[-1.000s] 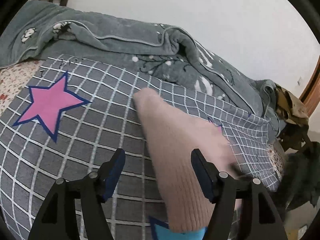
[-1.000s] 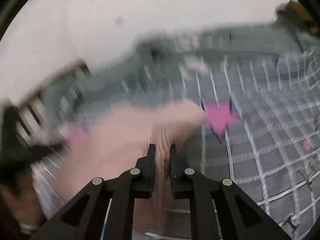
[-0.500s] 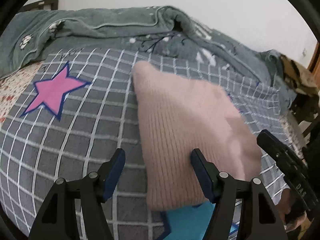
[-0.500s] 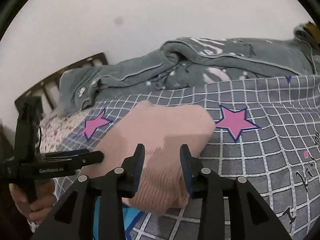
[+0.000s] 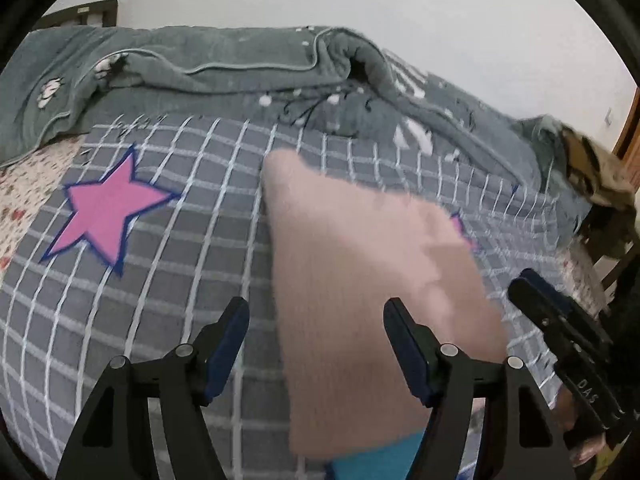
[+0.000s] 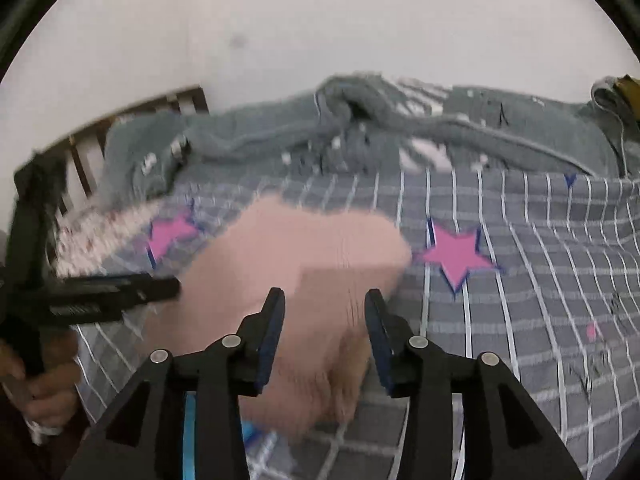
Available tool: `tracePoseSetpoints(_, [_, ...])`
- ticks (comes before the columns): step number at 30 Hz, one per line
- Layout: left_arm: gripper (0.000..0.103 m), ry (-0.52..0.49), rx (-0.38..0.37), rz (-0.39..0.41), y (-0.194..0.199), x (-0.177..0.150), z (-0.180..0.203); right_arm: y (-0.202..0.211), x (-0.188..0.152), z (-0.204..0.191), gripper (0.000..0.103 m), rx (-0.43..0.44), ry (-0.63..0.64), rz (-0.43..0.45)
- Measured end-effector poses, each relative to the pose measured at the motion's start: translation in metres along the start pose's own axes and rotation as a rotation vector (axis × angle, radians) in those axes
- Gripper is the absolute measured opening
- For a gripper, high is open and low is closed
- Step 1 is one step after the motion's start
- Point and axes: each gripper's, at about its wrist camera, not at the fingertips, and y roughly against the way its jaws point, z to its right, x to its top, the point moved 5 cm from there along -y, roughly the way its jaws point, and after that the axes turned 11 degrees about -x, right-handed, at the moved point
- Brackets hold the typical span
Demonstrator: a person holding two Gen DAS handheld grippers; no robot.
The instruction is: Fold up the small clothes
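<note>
Currently, a pink knitted garment (image 5: 372,300) lies folded over on a grey checked bedsheet (image 5: 168,280) printed with pink stars (image 5: 106,216), a rumpled grey blanket (image 5: 240,76) heaped behind it along the white wall. Furthest left, in the left wrist view, the left gripper (image 5: 316,344) hovers over the garment's near left part with its jaws set wide apart, one fingertip over bare sheet, the other over the knit, gripping nothing. Moving right, the garment's doubled layer shows as a stepped edge across its middle, and a blue item (image 5: 376,452) peeks out from under its near end. At the right, the right gripper (image 6: 324,320) sits above the garment's near edge; its jaws have just been opening, and the knit lies below them without either pad pressing on it. To finish this step well, I judge the fold should be left to settle flat before either tool comes back down, and any next pinch should take both layers at an edge so the soft knit does not slide apart.
</note>
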Motion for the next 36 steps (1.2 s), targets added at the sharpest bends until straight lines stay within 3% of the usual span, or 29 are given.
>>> tracePoseSetpoints(5, [0.066, 0.018, -0.091, 0.034, -0.023, 0.043, 0.000, -0.036, 0.029, -0.003, 0.043, 0.038, -0.029, -0.010])
tracePoseSetpoints(9, [0.066, 0.012, -0.142, 0.020, -0.051, 0.063, -0.002, -0.075, 0.036, -0.002, 0.043, 0.062, 0.014, -0.094])
tracePoseSetpoints(15, [0.066, 0.040, -0.133, -0.106, -0.112, 0.072, -0.020, -0.124, 0.015, 0.013, 0.043, 0.015, 0.045, -0.184])
tracePoseSetpoints(18, [0.066, 0.090, -0.149, -0.160, -0.130, 0.071, -0.031, -0.147, 0.002, 0.024, 0.043, 0.036, -0.010, -0.266])
tracePoseSetpoints(21, [0.066, 0.078, -0.146, -0.157, -0.130, 0.069, -0.031, -0.147, 0.004, 0.032, 0.048, 0.011, -0.035, -0.259])
tracePoseSetpoints(25, [0.066, 0.017, -0.082, -0.142, -0.119, 0.061, -0.022, -0.132, 0.009, 0.033, 0.048, -0.001, -0.049, -0.210])
tracePoseSetpoints(30, [0.067, -0.040, -0.039, -0.098, -0.088, 0.041, -0.013, -0.077, 0.017, 0.022, 0.048, 0.089, -0.052, -0.090])
tracePoseSetpoints(32, [0.068, -0.054, -0.026, -0.074, -0.074, 0.030, -0.010, -0.053, 0.008, 0.011, 0.048, 0.095, 0.001, -0.063])
tracePoseSetpoints(36, [0.068, -0.022, -0.043, -0.056, -0.051, 0.013, -0.011, -0.028, -0.020, 0.002, 0.048, 0.079, 0.030, -0.091])
